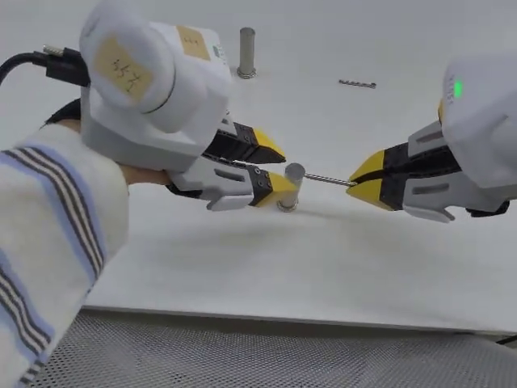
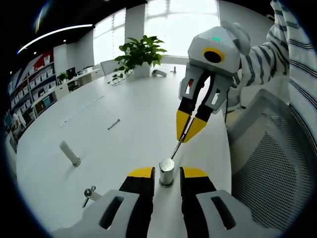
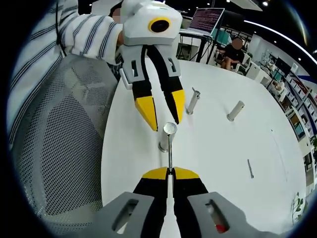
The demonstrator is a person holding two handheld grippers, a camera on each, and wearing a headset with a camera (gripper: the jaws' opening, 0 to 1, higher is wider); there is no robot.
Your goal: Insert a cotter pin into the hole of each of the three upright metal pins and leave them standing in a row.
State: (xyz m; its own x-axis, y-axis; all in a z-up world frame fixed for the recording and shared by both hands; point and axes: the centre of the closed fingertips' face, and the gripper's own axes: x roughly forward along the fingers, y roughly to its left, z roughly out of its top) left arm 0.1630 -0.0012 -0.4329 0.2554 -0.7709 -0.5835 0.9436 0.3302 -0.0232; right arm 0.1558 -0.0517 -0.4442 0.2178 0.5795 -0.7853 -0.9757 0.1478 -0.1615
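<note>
Cotter pin (image 1: 327, 179), tip unclear, clenched by right fingers (image 1: 371, 168); released left fingers (image 1: 267, 146) flank post (image 1: 294, 173).

short grey cylindrical metal pin (image 1: 292, 187) meeting a thin steel cotter pin (image 1: 327, 179)
the near pin stands upright on its flanged base, the cotter pin level, its tip at the pin's top; a second pin (image 1: 246, 52) stands well behind, a spare cotter pin (image 1: 357, 83) flat near it; a third pin (image 3: 193, 100) stands upright, a cotter pin seemingly through its top.
</note>
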